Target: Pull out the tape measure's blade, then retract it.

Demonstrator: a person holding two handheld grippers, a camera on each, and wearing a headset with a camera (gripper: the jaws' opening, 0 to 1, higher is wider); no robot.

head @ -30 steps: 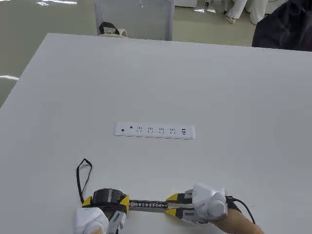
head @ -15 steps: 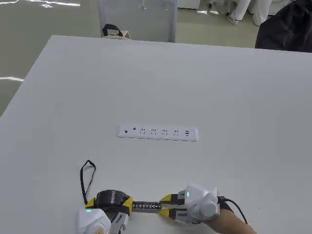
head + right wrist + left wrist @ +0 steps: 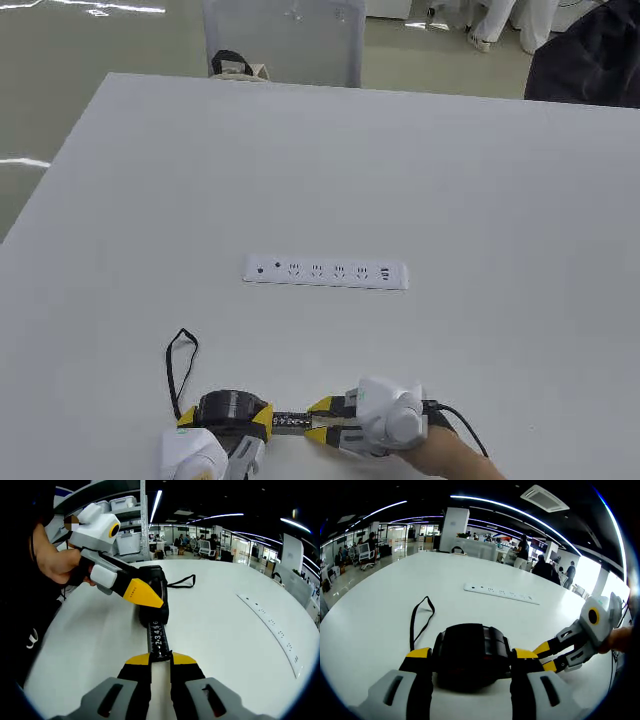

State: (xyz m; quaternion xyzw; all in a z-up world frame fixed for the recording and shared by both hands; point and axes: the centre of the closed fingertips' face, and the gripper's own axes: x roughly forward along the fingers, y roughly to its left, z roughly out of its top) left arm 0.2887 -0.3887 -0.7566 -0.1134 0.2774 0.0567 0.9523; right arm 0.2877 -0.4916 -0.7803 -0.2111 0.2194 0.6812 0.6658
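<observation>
The tape measure's blade [image 3: 158,636] carries black digits reading 2, 3, 4, 5 and 6. They stand on the stretch just ahead of the right gripper [image 3: 160,660], between it and the tape measure's case [image 3: 159,612]. In the head view the blade's markings are too small to read.

White housings, grey arms, yellow-tipped jaws on left gripper [image 3: 224,413] and right gripper [image 3: 319,420]; thin black cable [image 3: 456,421] runs off lower right.

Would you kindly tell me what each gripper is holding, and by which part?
The left gripper clamps the tape measure by the sides of its black case; the right gripper pinches the blade near its tip.
</observation>
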